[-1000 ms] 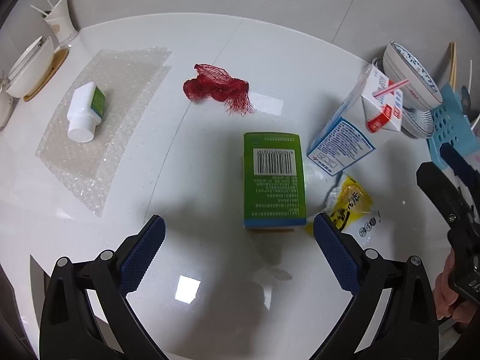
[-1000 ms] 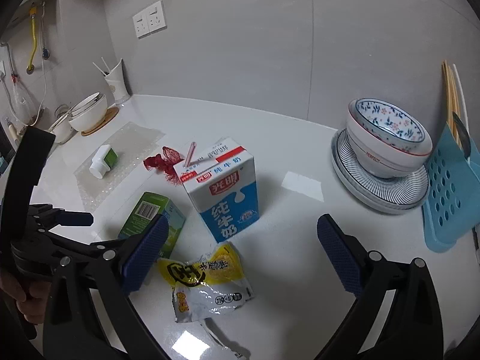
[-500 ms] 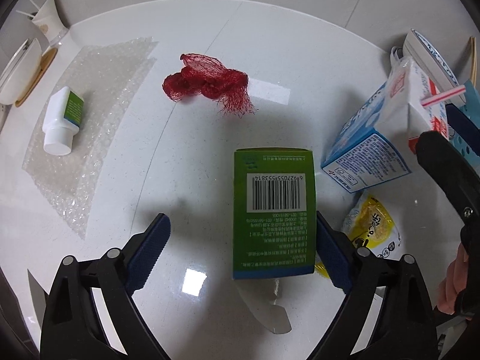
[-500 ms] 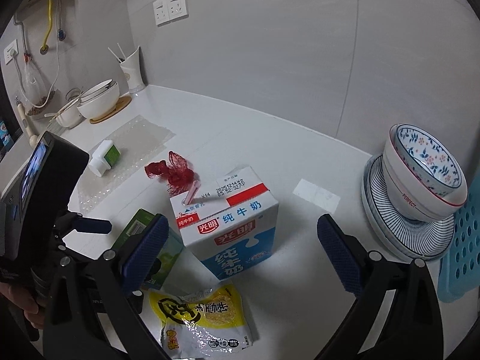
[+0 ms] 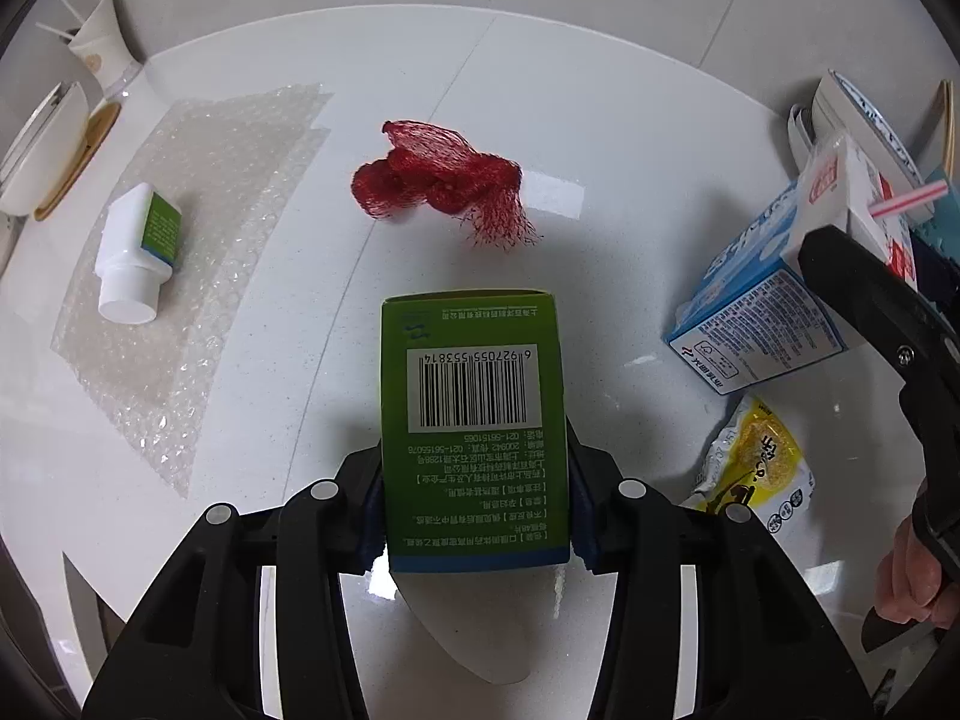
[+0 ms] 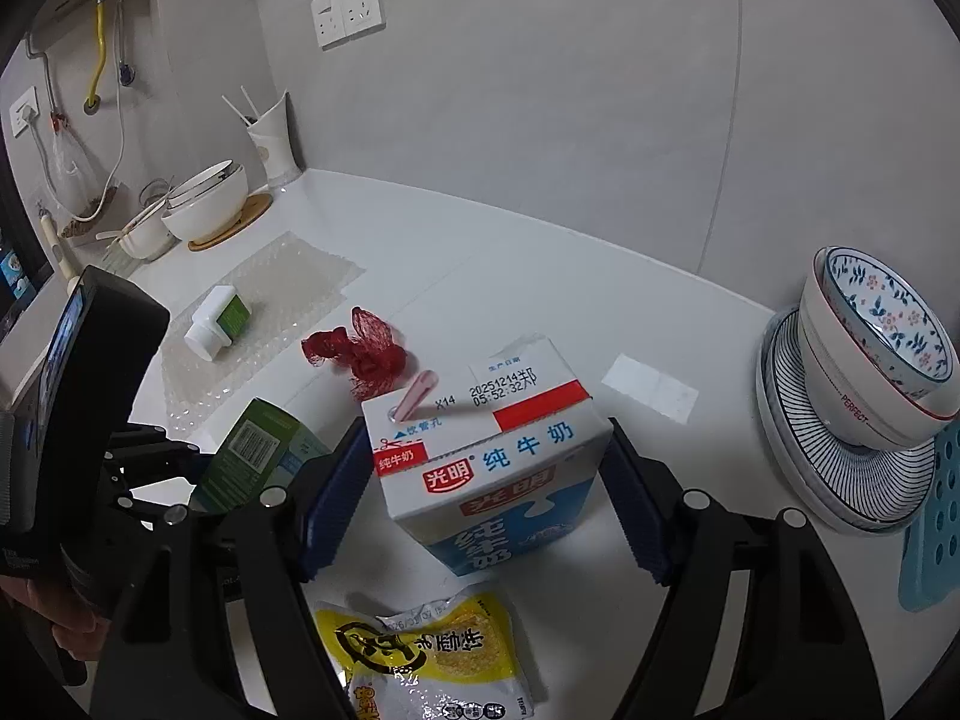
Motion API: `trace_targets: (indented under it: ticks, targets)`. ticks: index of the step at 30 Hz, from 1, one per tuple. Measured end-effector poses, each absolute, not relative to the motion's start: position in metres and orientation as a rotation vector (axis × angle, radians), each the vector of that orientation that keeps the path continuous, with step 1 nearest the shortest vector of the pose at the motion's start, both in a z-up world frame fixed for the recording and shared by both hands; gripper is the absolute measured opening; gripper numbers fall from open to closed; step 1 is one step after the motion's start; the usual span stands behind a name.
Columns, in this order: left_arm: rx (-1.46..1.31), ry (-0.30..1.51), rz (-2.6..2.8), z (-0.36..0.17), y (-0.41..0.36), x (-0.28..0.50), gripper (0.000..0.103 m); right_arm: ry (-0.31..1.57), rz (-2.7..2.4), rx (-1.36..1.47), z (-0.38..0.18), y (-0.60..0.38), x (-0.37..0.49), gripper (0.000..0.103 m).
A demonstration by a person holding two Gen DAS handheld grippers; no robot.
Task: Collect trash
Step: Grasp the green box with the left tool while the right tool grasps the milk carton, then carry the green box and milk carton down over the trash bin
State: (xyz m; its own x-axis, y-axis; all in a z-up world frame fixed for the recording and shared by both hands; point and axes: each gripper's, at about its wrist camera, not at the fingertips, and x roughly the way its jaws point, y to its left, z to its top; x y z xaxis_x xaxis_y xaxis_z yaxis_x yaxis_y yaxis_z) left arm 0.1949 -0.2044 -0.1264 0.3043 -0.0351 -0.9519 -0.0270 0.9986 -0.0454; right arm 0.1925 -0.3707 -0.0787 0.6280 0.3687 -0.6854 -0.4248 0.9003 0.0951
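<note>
1. The counter [image 5: 630,138] bears the scattered trash within reach of both tools, so each can take a piece without crossing the other.
2. The bubble wrap [image 5: 198,276] lies flat at the far left with a small white bottle [image 5: 139,258] on its side on top; both are well apart from the grippers and untouched.
3. The milk carton [image 6: 489,459] stands upright near the middle, straw [image 6: 414,399] in its top. The right gripper [image 6: 486,492] brackets it, a blue pad [image 6: 336,504] at each side face. I judge the pads touching or nearly so, but a firm clamp cannot be told from either view.
4. The green box [image 5: 474,438] sits between the fingers of the left gripper [image 5: 477,501], which is clenched on its long sides. Held near the close end, the barcode face stays up and the far end juts forward. Whether it is lifted off the counter is unclear, though the right view shows it tilted.
5. The red net [image 5: 438,183] lies bunched beyond the box, loose and free.
6. The yellow wrapper [image 6: 420,654] lies flat just in front of the carton; its lower end is cut off by the frame edge.
7. Bowls [image 6: 876,348] on plates at the right look like dishes, not trash, in my judgement.
</note>
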Motion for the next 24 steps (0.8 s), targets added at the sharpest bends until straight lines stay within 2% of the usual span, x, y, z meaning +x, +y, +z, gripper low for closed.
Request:
trace_targets:
  ticks: [24]
  targets:
    - [-0.087, 1.196, -0.053, -0.084, -0.173, 0.126, 0.045, 0.730, 0.345, -0.010, -0.034, -0.370, 0.112, 0.072]
